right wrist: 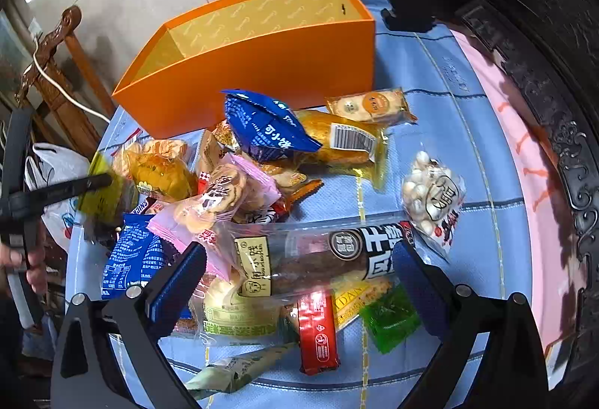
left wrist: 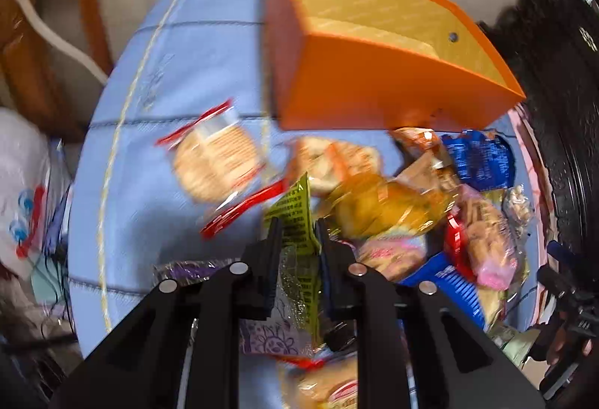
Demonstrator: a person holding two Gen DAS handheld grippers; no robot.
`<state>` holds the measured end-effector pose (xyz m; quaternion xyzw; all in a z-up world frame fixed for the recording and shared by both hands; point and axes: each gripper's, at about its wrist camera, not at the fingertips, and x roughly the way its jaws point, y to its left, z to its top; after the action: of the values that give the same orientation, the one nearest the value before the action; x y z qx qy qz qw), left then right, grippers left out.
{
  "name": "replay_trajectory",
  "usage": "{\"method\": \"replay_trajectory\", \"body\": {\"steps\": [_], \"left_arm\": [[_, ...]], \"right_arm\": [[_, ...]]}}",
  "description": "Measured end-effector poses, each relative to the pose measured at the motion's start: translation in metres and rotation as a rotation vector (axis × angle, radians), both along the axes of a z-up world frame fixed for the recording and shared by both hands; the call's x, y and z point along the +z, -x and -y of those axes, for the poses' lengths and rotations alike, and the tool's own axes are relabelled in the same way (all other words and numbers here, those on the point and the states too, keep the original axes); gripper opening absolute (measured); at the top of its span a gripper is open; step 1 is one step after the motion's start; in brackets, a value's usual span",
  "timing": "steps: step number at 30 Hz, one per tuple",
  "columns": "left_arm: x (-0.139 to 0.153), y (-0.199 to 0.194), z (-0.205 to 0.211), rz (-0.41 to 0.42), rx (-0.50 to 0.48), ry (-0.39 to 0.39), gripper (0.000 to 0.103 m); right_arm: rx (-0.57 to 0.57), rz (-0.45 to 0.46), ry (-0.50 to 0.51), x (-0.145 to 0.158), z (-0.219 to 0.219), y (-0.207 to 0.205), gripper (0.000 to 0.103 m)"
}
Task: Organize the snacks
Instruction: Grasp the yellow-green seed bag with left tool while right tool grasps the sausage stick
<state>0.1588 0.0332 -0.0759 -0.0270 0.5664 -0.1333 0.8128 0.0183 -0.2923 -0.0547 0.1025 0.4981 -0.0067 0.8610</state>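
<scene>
An open orange box (left wrist: 374, 79) (right wrist: 262, 61) stands at the far side of a pile of wrapped snacks on a blue cloth (right wrist: 441, 117). My left gripper (left wrist: 297, 233) is shut on a green packet (left wrist: 294, 218) and holds it above the pile; it also shows at the left of the right wrist view (right wrist: 101, 192). My right gripper (right wrist: 299, 259) is open, its fingers on either side of a long dark sausage packet (right wrist: 318, 259) lying on the pile. A blue packet (right wrist: 262, 124) lies near the box.
A round cracker pack with red ends (left wrist: 217, 162) lies alone left of the pile. A bag of white nuts (right wrist: 430, 195), a red bar (right wrist: 318, 330) and a green jelly (right wrist: 389, 315) lie nearby. Dark carved furniture (right wrist: 524, 16) borders the right. A white plastic bag (left wrist: 22, 184) sits left.
</scene>
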Motion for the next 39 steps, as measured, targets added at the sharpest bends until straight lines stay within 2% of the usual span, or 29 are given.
{"method": "replay_trajectory", "body": {"steps": [2, 5, 6, 8, 11, 15, 18, 22, 25, 26, 27, 29, 30, 32, 35, 37, 38, 39], "left_arm": [[-0.003, 0.003, -0.012, 0.002, 0.034, -0.021, 0.021], [-0.016, 0.003, -0.024, -0.057, 0.084, -0.044, 0.025], [-0.025, 0.001, -0.026, -0.092, 0.094, -0.065, 0.032], [-0.031, -0.002, -0.026, -0.092, 0.099, -0.076, 0.037], [-0.034, -0.009, -0.019, -0.097, 0.088, -0.051, 0.034], [-0.027, -0.013, -0.006, -0.082, 0.065, -0.042, 0.019], [-0.010, -0.007, -0.004, -0.060, 0.082, 0.016, 0.018], [0.005, 0.003, -0.016, -0.054, 0.112, 0.099, 0.018], [0.015, 0.019, -0.024, -0.041, 0.120, 0.155, 0.018], [0.016, 0.022, -0.024, -0.039, 0.119, 0.156, 0.018], [0.015, 0.029, -0.026, -0.039, 0.118, 0.151, 0.018], [0.008, 0.032, -0.024, -0.059, 0.123, 0.139, 0.018], [0.004, 0.034, -0.026, -0.069, 0.127, 0.137, 0.018], [-0.002, 0.034, -0.023, -0.083, 0.125, 0.125, 0.018], [-0.007, 0.032, -0.019, -0.082, 0.117, 0.109, 0.018], [-0.008, 0.029, -0.015, -0.083, 0.117, 0.097, 0.018], [-0.010, 0.027, -0.013, -0.086, 0.118, 0.092, 0.019], [-0.011, 0.026, -0.013, -0.086, 0.125, 0.085, 0.019]], "right_arm": [[-0.016, -0.007, -0.022, 0.000, 0.003, 0.002, 0.100], [-0.021, -0.011, -0.033, 0.000, 0.003, 0.005, 0.100], [-0.014, -0.006, -0.033, 0.001, 0.000, 0.007, 0.100], [-0.001, 0.000, -0.022, 0.003, -0.004, 0.010, 0.100], [0.004, 0.008, -0.001, 0.006, -0.007, 0.014, 0.100], [-0.023, 0.005, -0.004, 0.008, 0.003, 0.018, 0.099], [-0.067, 0.024, 0.018, 0.011, 0.022, 0.021, 0.100], [-0.106, 0.020, 0.105, 0.009, 0.051, 0.025, 0.100], [-0.114, -0.027, 0.044, 0.000, 0.069, 0.025, 0.100], [-0.074, -0.051, 0.051, -0.004, 0.067, 0.023, 0.100], [-0.023, -0.060, 0.101, -0.007, 0.060, 0.023, 0.100], [0.154, -0.047, 0.244, -0.013, 0.032, 0.025, 0.099], [0.235, -0.037, 0.282, -0.017, 0.020, 0.025, 0.099], [0.326, -0.018, 0.381, -0.029, -0.001, 0.019, 0.099], [0.403, -0.003, 0.450, -0.043, -0.016, 0.001, 0.098], [0.437, -0.008, 0.499, -0.053, -0.021, -0.017, 0.089], [0.457, -0.023, 0.485, -0.058, -0.021, -0.026, 0.079], [0.474, -0.037, 0.466, -0.062, -0.020, -0.033, 0.062]]}}
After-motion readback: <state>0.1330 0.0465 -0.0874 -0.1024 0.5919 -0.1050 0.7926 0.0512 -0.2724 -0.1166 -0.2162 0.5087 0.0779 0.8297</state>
